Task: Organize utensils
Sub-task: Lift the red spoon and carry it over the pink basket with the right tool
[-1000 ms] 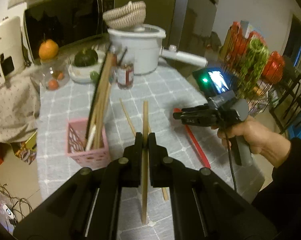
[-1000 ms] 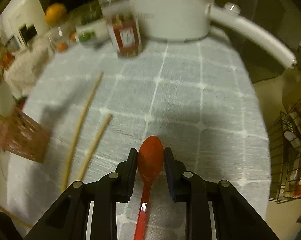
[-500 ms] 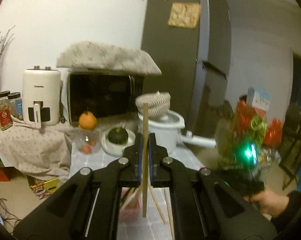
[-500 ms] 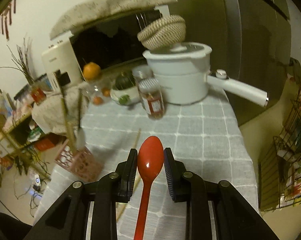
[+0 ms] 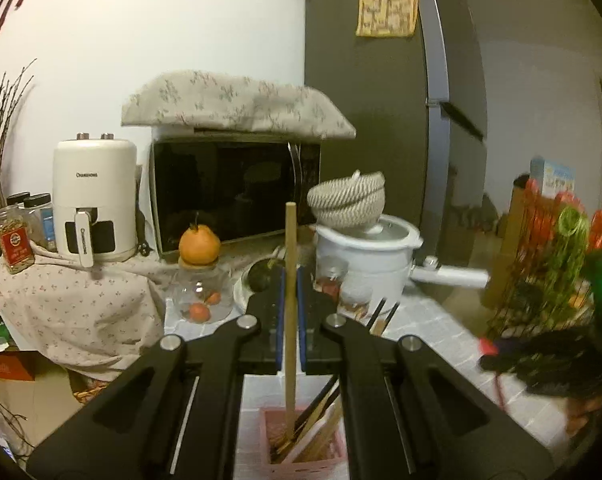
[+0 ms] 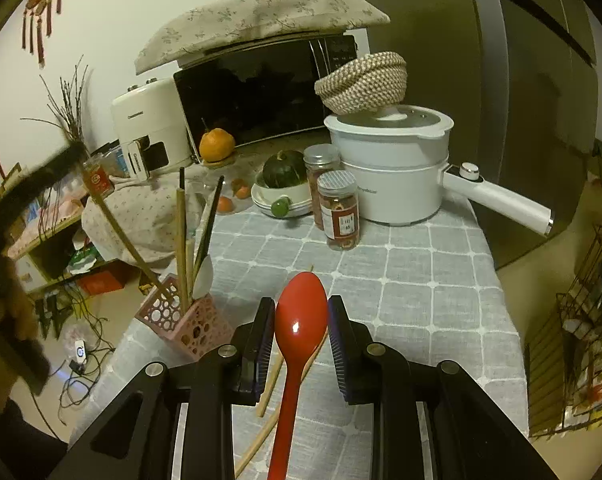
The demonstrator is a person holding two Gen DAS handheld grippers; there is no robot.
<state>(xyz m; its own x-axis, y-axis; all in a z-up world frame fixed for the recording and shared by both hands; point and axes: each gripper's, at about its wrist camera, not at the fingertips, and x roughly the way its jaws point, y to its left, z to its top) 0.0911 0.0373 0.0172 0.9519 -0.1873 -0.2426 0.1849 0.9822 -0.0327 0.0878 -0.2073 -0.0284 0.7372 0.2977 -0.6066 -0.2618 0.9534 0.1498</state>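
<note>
Wooden chopstick tip hidden inside pink basket; left tool clamps it.

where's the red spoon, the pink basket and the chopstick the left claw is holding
red spoon (image 6: 301, 316), right wrist view, on its bowl between the claw fingers
pink basket (image 6: 189, 326), right wrist view, on its perforated side wall
chopstick (image 5: 289, 248), left wrist view, on the shaft above the claw

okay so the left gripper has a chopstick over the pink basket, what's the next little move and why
Probably lower a bit further, then open. The left gripper grips the wooden chopstick upright, its lower end already inside the pink basket among the other chopsticks, so releasing should leave it standing there.
</note>
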